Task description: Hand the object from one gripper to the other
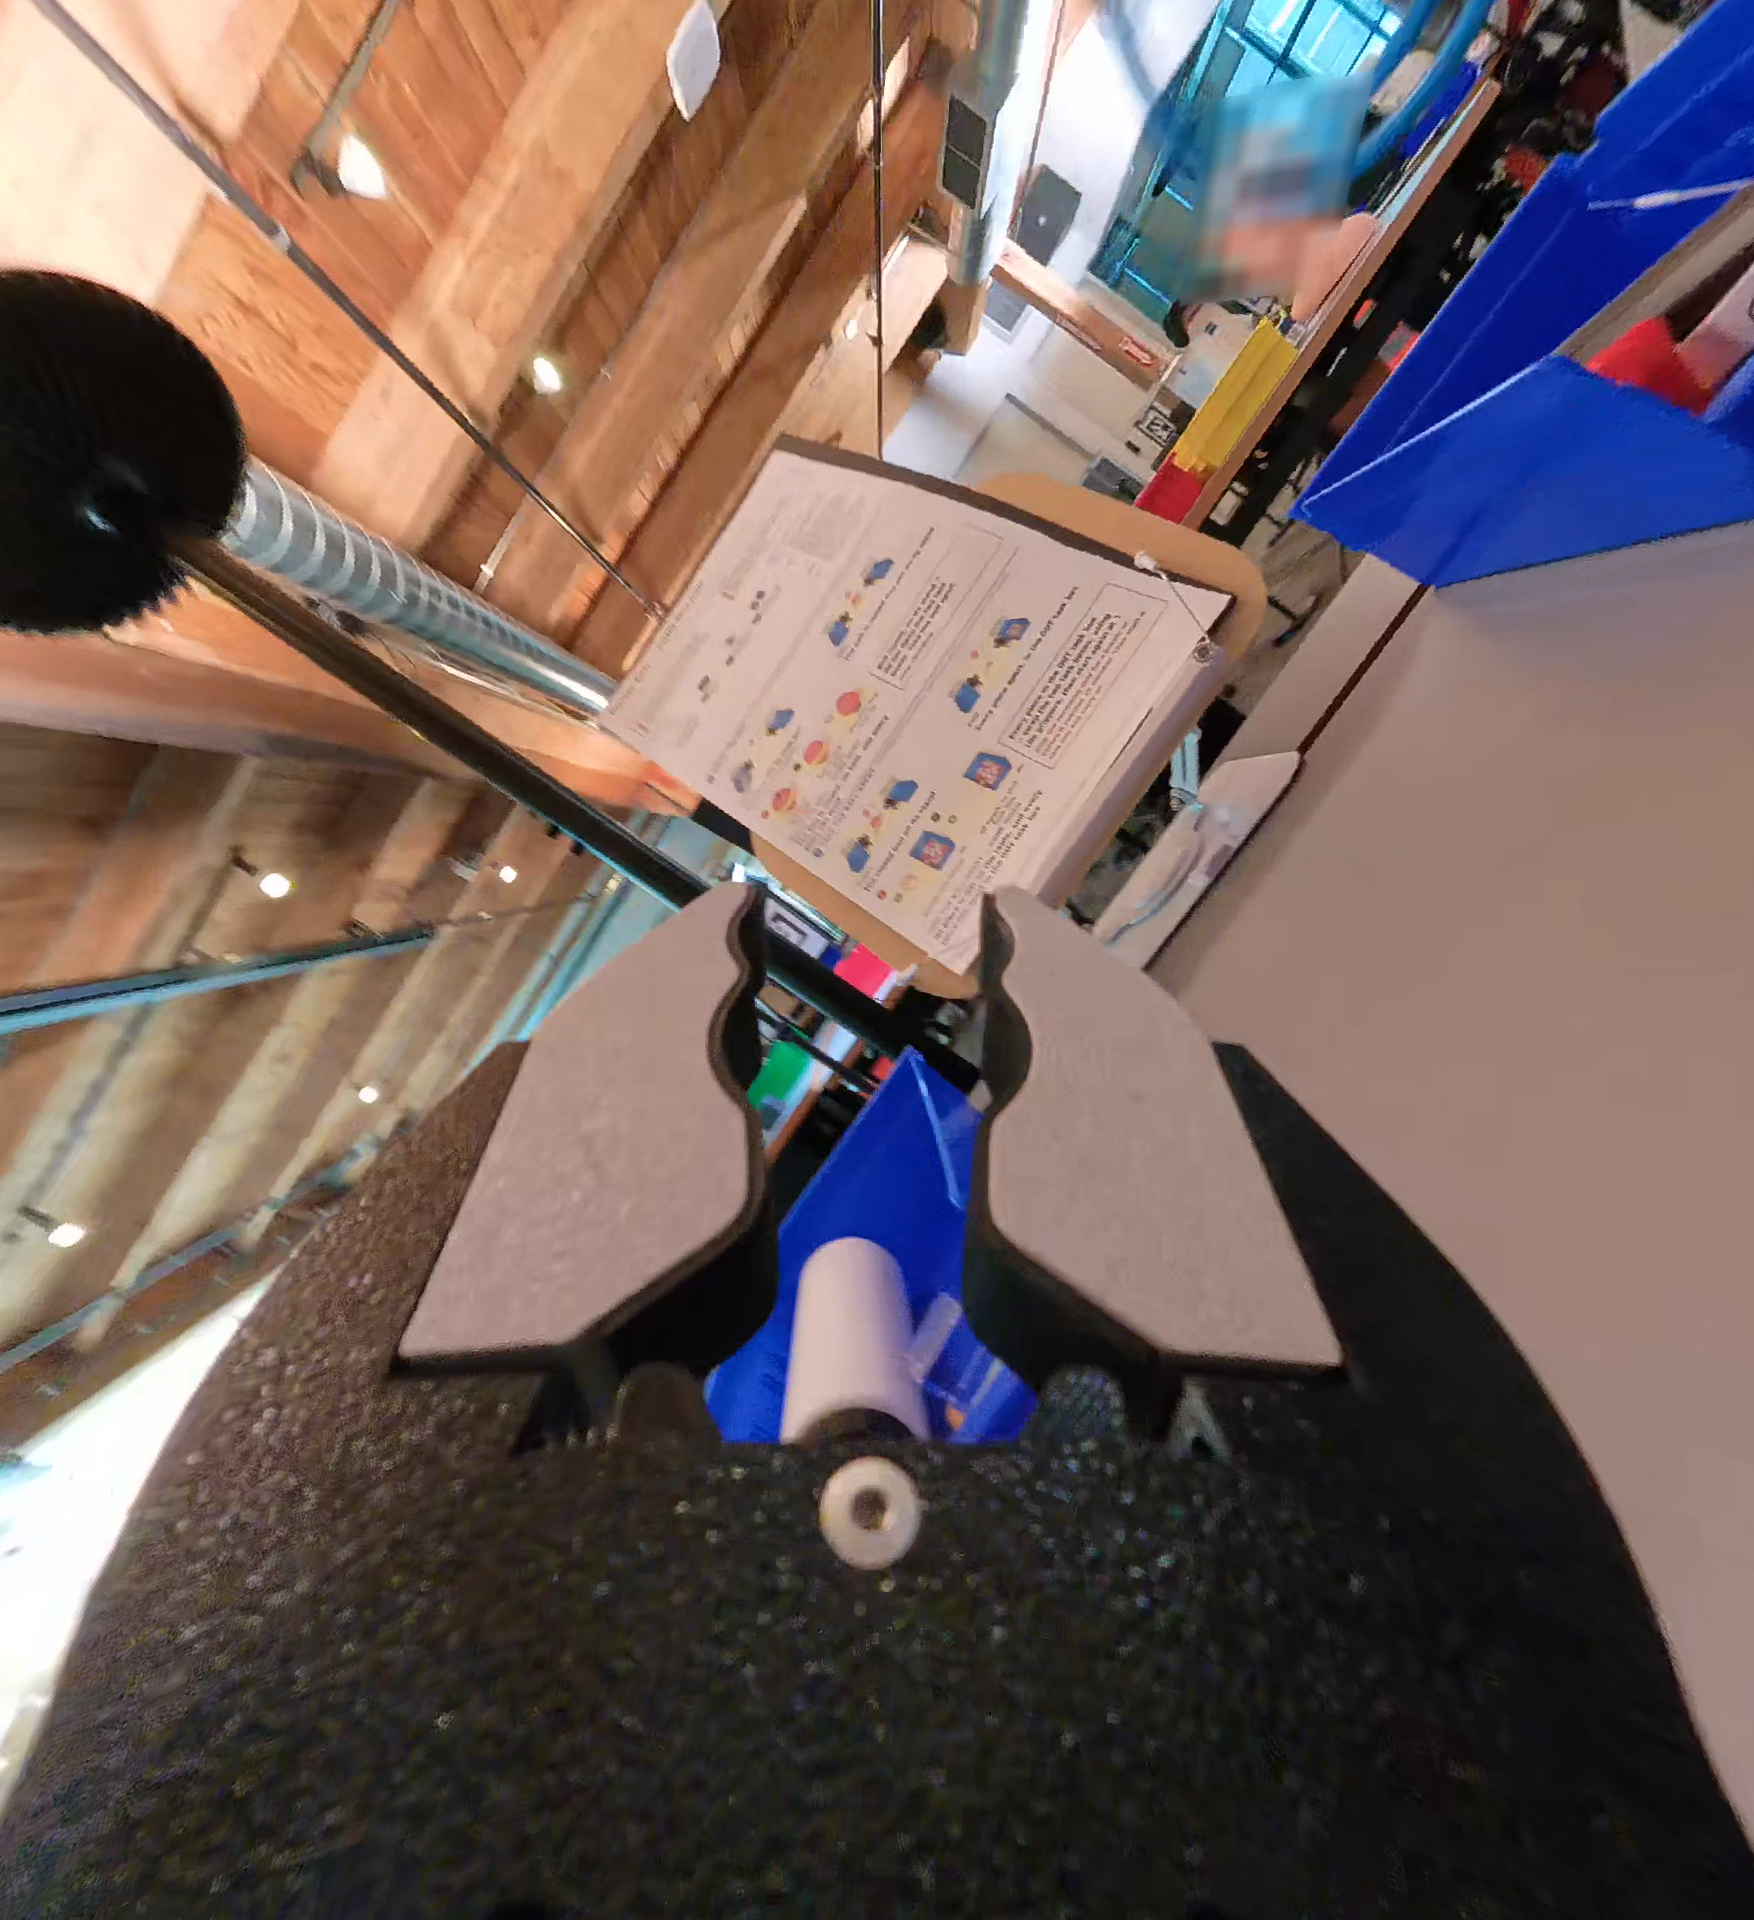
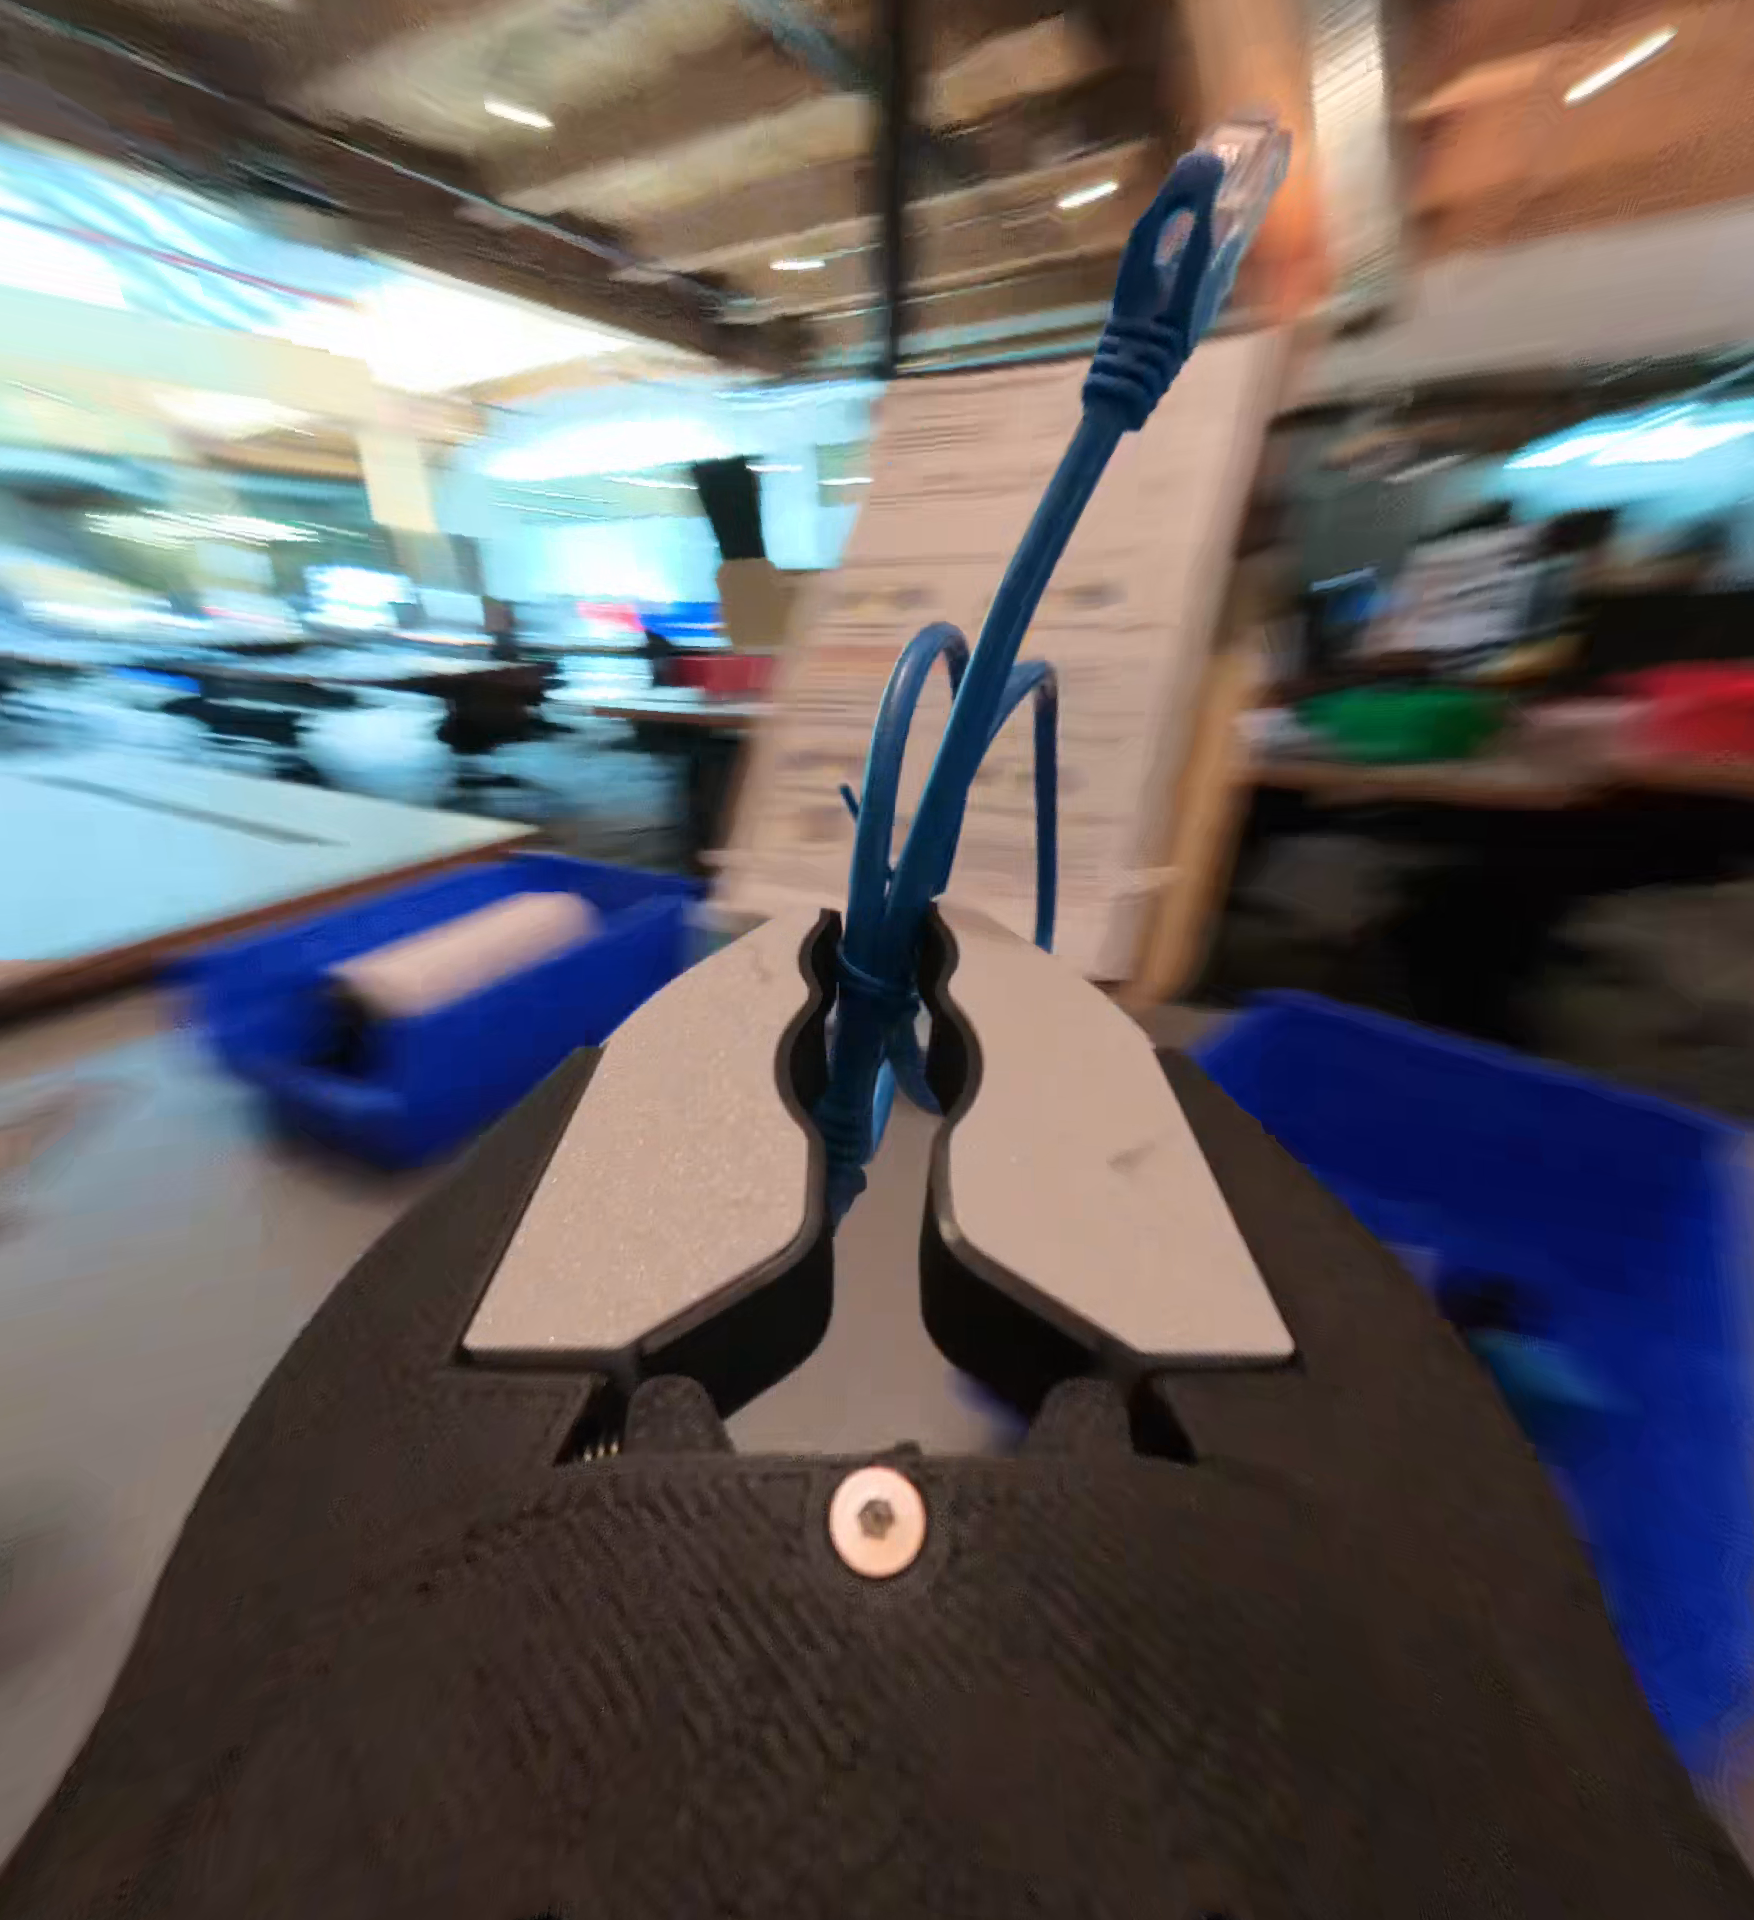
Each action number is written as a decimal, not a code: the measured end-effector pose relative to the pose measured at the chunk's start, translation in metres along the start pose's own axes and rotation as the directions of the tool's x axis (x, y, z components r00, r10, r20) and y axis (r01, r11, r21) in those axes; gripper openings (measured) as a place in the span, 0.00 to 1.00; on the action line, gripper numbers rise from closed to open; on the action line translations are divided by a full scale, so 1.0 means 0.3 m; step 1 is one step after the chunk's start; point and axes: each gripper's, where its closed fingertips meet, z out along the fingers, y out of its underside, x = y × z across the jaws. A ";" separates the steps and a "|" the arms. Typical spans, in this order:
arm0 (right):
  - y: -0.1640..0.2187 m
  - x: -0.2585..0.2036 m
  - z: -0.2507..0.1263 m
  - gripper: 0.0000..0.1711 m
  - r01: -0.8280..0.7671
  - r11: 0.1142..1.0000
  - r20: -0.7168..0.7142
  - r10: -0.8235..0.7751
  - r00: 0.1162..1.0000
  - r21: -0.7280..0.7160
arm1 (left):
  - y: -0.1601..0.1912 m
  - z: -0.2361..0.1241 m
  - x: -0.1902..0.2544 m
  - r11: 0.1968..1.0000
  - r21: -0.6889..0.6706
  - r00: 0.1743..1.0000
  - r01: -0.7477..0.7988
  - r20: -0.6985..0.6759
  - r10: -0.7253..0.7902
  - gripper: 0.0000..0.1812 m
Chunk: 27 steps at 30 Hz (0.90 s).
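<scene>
My right gripper (image 2: pixel 878 961): jaws clamped on a bundled blue network cable (image 2: pixel 966 707), plug end standing free above. My left gripper (image 1: pixel 868 961): jaws apart, empty, blue bin (image 1: pixel 852 1216) beyond. Risk: loose loops may snag or slip if I grab only one strand.

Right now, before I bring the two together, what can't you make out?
- Blue cable: its lower part is hidden between the right hand-held gripper fingers, right wrist view.
- Left hand-held gripper: absent from the right wrist view, so the gap between the two is unknown.
- Background, right wrist view: motion-blurred.
</scene>
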 end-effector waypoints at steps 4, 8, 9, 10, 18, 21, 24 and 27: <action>0.108 0.315 0.032 0.08 0.278 0.931 -0.267 -0.337 0.903 -0.235 | 0.046 0.011 -0.010 0.990 -0.053 0.991 0.128 -0.027 -0.129 0.18; 0.293 0.505 0.095 0.08 0.392 0.732 -0.289 -0.613 0.735 -0.557 | 0.087 0.021 0.019 0.980 -0.105 0.982 0.169 -0.071 -0.177 0.17; 0.336 0.537 0.105 0.08 0.396 0.679 -0.269 -0.657 0.704 -0.619 | 0.096 0.023 0.027 0.978 -0.117 0.980 0.173 -0.083 -0.183 0.17; 0.380 0.559 0.115 0.09 0.402 0.626 -0.237 -0.692 0.682 -0.669 | 0.105 0.024 0.032 0.975 -0.127 0.977 0.181 -0.088 -0.192 0.17; 0.639 0.555 0.148 0.11 0.358 0.450 -0.025 -0.650 0.759 -0.818 | 0.166 0.025 0.025 0.915 -0.192 0.919 0.354 -0.113 -0.379 0.16; 0.605 0.524 0.169 0.17 0.252 0.598 -0.106 -0.498 0.860 -0.761 | 0.191 0.023 -0.002 0.862 -0.225 0.867 0.454 -0.111 -0.486 0.16; 0.536 0.483 0.178 0.30 0.217 0.684 -0.126 -0.414 0.901 -0.696 | 0.226 0.014 -0.071 0.822 -0.241 0.835 0.516 -0.070 -0.545 0.17; 0.425 0.413 0.188 0.44 0.210 0.792 -0.139 -0.346 0.928 -0.574 | 0.297 -0.018 -0.191 0.769 -0.291 0.806 0.570 0.016 -0.592 0.17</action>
